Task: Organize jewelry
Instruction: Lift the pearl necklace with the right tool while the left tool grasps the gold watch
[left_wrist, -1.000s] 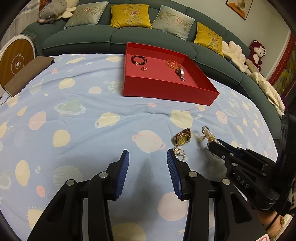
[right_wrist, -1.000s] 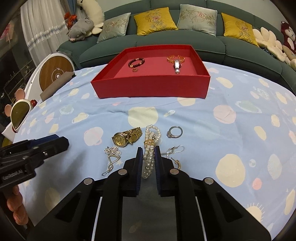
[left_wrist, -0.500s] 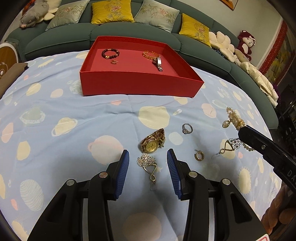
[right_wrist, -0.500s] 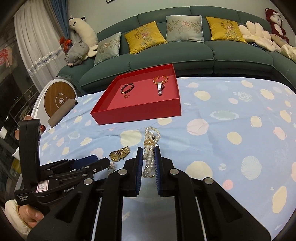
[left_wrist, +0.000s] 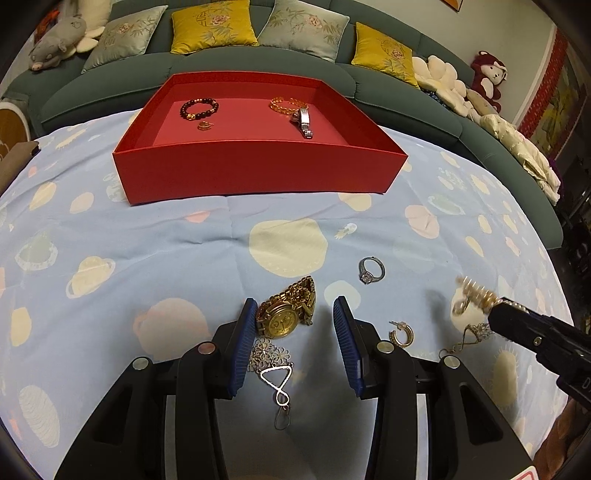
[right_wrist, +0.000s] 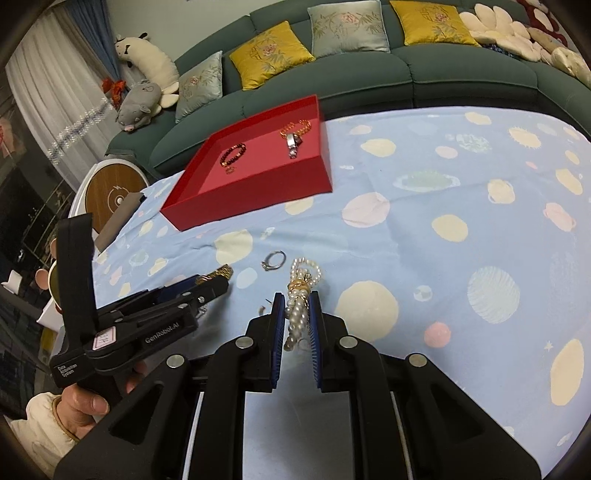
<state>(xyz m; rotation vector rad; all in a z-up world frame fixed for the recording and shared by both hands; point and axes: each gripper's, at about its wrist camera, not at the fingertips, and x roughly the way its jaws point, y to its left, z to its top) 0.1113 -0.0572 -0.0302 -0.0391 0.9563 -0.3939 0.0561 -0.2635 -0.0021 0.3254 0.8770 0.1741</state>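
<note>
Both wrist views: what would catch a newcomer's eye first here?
Probably the red tray at the far side of the blue cloth, bracelets already inside. Nearer, the right gripper is shut on a pearl bracelet held off the cloth, while the open left gripper straddles a gold watch.

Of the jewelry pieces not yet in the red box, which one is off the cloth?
The pearl bracelet, pinched in the right gripper. The gold watch, ring, hoop earring and flower pendant lie on the cloth.
</note>
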